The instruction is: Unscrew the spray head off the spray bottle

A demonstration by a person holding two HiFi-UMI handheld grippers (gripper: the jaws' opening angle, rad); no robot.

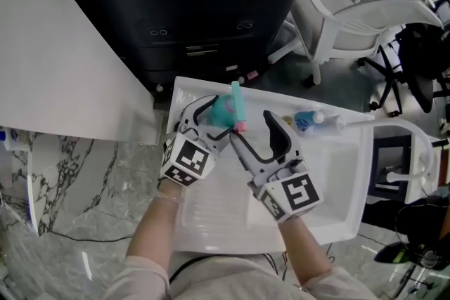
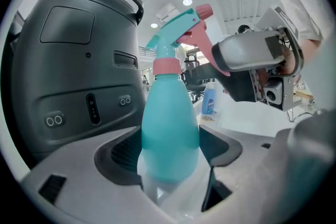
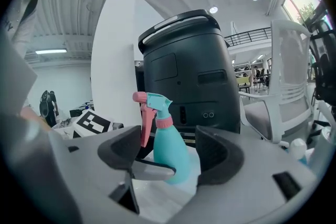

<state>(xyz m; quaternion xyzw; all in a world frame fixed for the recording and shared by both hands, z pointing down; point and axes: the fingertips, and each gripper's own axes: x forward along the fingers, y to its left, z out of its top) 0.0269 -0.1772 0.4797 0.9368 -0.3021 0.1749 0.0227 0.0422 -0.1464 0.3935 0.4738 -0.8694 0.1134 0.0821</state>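
The big dark machine [image 1: 211, 3] fills the back of my head view, cut off by the top edge. Below it lies the white tray [image 1: 344, 179]; my arms cover its near rim. In it I can make out only a small blue bottle [image 1: 307, 121] at the far edge, and whatever lies just beside that is too small to tell.

The left gripper [image 1: 218, 119] is over the tray's far left corner. Its own view shows its jaws clamped on the lower body of the spray bottle [image 2: 170, 123]. The bottle's base is hidden behind that gripper's body, so I cannot say whether it rests on the tray.

The right gripper [image 1: 252, 126] is just beside it. Its jaws stand wide apart, with the bottle in the gap beyond them and neither pad pressing on it. From the left gripper view, one grey finger [image 2: 247, 52] covers the tip of the pink trigger; I cannot tell if they touch.

The bottle's long axis runs upright, neck on top. A pink collar [image 2: 167, 65] joins the teal spray head [image 2: 176, 26] to the body. The nozzle points toward the right gripper, and the trigger hangs beneath it.
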